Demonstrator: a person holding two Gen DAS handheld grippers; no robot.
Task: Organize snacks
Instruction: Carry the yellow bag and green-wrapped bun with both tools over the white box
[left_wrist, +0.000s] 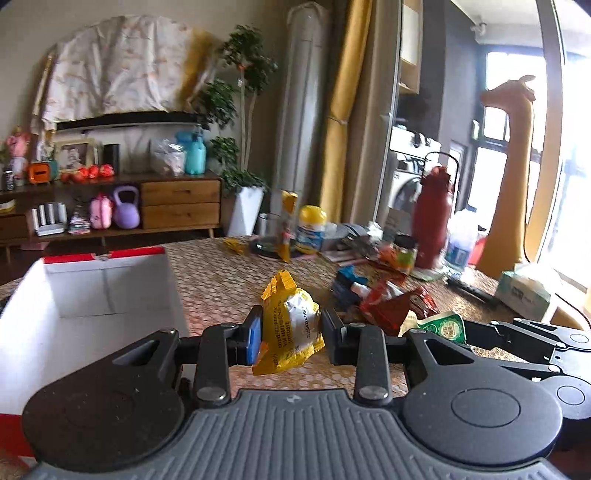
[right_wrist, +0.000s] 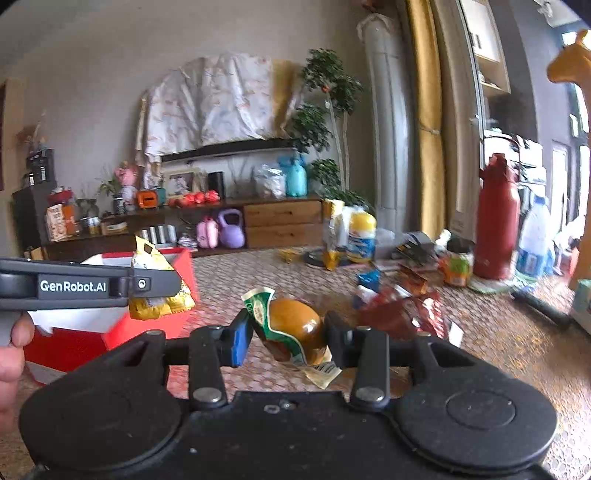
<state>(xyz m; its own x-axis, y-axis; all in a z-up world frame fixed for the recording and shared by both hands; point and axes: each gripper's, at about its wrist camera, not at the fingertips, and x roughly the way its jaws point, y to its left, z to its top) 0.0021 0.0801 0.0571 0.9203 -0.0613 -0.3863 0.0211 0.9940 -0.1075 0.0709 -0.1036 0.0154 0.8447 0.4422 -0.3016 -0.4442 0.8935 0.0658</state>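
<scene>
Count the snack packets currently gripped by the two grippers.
2. A yellow-and-silver foil snack packet is clamped in the left gripper, next to the red-and-white cardboard box. A green-and-brown wrapped snack is clamped in the right gripper, above the table.

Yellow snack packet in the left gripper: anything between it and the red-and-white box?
Nothing visible. The left gripper holds the yellow packet just right of the box, whose top is open. The right gripper with its green-wrapped snack is off to the right.

Green-wrapped brown snack in right claw
</scene>
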